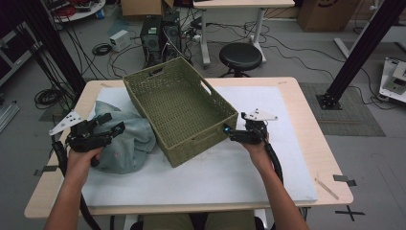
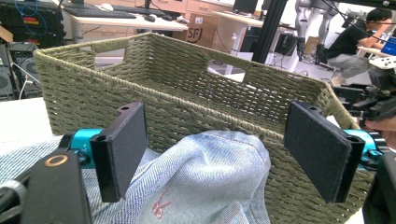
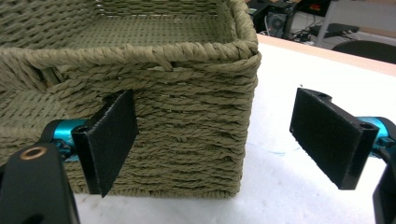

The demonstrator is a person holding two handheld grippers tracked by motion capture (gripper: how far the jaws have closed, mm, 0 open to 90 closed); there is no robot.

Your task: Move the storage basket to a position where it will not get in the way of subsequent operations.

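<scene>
A woven green basket (image 1: 179, 108) stands upright on the white mat (image 1: 249, 167) that covers the desk (image 1: 313, 139), set at an angle to the desk's edges. Its inside appears bare in the high view. A crumpled piece of light blue denim (image 1: 127, 143) lies on the mat against the basket's left long wall.

The left gripper (image 1: 107, 130) is held over the denim, just beside that wall. In the left gripper view its fingers (image 2: 123, 149) are spread wide, with a raised fold of the denim (image 2: 210, 182) between them and the basket wall (image 2: 187, 88) directly behind. The pictures do not show either finger touching the cloth.

The right gripper (image 1: 229, 132) is at the basket's near right corner. In the right gripper view its fingers (image 3: 112, 140) are spread wide and grip nothing; the one at the left of that view lies in front of the basket's end wall (image 3: 187, 130), while the other stands over bare mat (image 3: 275, 186), clear of the corner. Contact with the weave cannot be confirmed.

A black stool (image 1: 241, 56) and computer towers (image 1: 160, 36) stand on the floor beyond the desk.
</scene>
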